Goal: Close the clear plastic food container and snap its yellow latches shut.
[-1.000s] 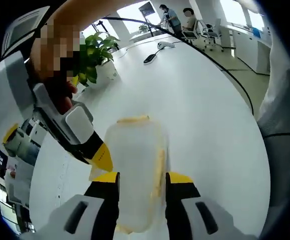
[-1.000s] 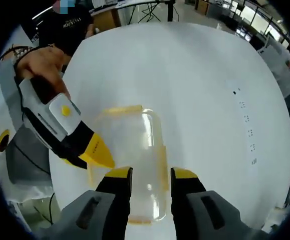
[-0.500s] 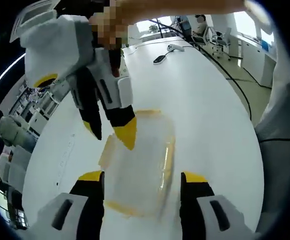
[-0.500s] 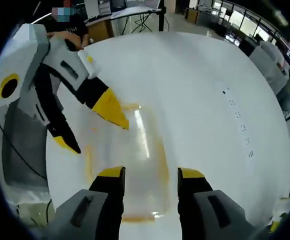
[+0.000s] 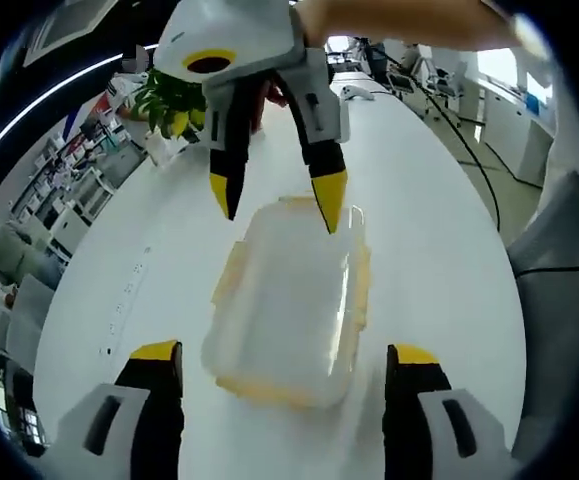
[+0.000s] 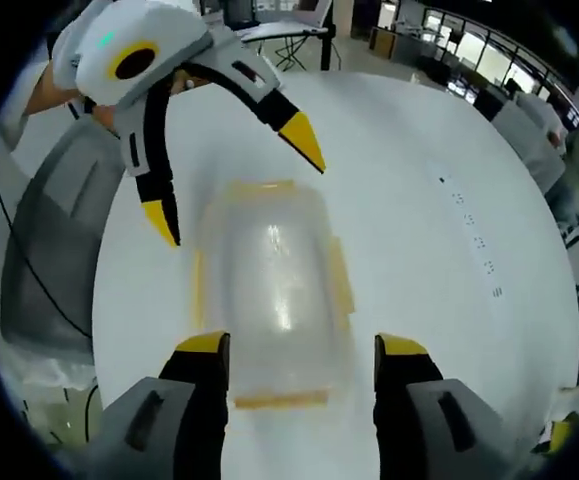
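Note:
The clear plastic food container lies flat on the white table, lid on, with yellow latches along its edges. My left gripper is open, with its yellow-tipped jaws spread wider than the container's near end and touching nothing. Opposite it, over the far end, my right gripper points down, also open. In the right gripper view the container lies between and beyond my right gripper, whose jaws are apart. My left gripper hangs open over the far end.
A potted plant stands at the far left of the table, and small devices lie further back. Socket holes dot the tabletop. Grey chairs stand at the table's edge. People sit in the office behind.
Both grippers have opened wider and drawn back from the container. They now face each other over its two ends instead of crowding its side.

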### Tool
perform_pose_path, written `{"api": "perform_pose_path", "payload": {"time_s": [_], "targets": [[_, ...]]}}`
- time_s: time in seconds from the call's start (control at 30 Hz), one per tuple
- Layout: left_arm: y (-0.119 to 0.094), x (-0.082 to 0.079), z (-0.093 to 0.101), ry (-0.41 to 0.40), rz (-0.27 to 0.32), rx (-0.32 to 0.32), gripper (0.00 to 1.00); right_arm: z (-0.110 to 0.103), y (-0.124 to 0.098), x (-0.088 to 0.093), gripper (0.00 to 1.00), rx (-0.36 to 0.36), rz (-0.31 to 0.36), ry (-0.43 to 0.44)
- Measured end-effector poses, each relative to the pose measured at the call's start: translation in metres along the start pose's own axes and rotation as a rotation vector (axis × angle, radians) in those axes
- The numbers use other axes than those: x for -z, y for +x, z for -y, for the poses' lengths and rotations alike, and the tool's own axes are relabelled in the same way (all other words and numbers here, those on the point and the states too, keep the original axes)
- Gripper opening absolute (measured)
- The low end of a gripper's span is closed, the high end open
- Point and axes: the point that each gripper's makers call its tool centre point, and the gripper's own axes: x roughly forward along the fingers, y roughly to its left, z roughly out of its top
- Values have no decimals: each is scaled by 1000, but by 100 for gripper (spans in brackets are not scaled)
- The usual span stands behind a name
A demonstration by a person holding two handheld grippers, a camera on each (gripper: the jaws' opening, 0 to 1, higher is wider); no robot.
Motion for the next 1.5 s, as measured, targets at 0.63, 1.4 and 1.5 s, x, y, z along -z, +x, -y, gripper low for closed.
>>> {"api": "perform_pose_path", "payload": {"time_s": [0.63, 1.4, 1.5], "targets": [[23, 7, 0, 32, -67, 115, 82, -21, 7, 30, 74, -26, -21, -2], [28, 17, 2, 40, -95, 124, 74, -16, 17, 21, 70, -18, -32, -93], [26, 20, 3, 33, -98, 123, 74, -16, 19, 18, 70, -22, -32, -100]]}}
